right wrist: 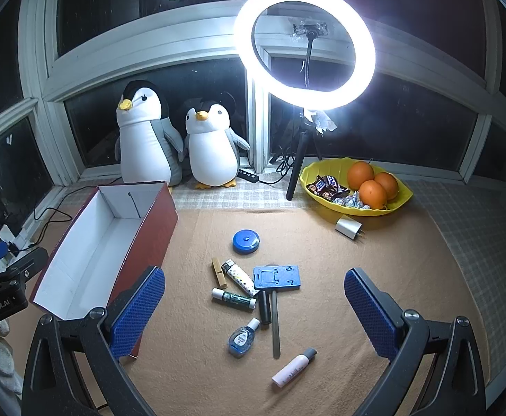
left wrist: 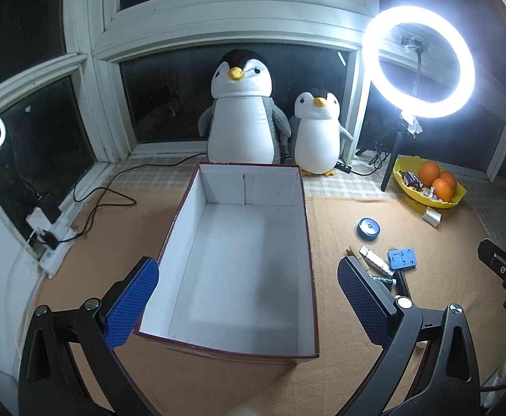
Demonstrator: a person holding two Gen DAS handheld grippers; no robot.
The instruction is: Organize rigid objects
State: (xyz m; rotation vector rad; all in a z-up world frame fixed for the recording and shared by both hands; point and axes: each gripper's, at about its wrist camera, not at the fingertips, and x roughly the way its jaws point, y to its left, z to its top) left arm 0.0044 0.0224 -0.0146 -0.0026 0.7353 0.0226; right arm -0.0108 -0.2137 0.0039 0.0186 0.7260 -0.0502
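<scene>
Left claw (left wrist: 247, 298) spread wide, empty, poised over open white-lined maroon cardboard box (left wrist: 239, 263) on tan cloth-covered tabletop (left wrist: 356, 208). Right claw (right wrist: 254, 310) likewise agape, holding nothing, hovering above scattered clutter right of box: blue plastic bracket (right wrist: 277, 277), round blue tin (right wrist: 246, 241), pink tube (right wrist: 294, 367).

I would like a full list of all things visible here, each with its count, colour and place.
box: 1, red outside, white inside, empty, left on mat
plush penguins: 2, white-grey, by window
ring light: 1, white, lit, behind bowl
bowl: 1, yellow, back right
oranges: 3, in bowl
round case: 1, blue, mid mat
charger plug: 1, white, before bowl
small items: several, mixed, scattered on mat
left gripper: jaws open, over box
right gripper: jaws open, over items
</scene>
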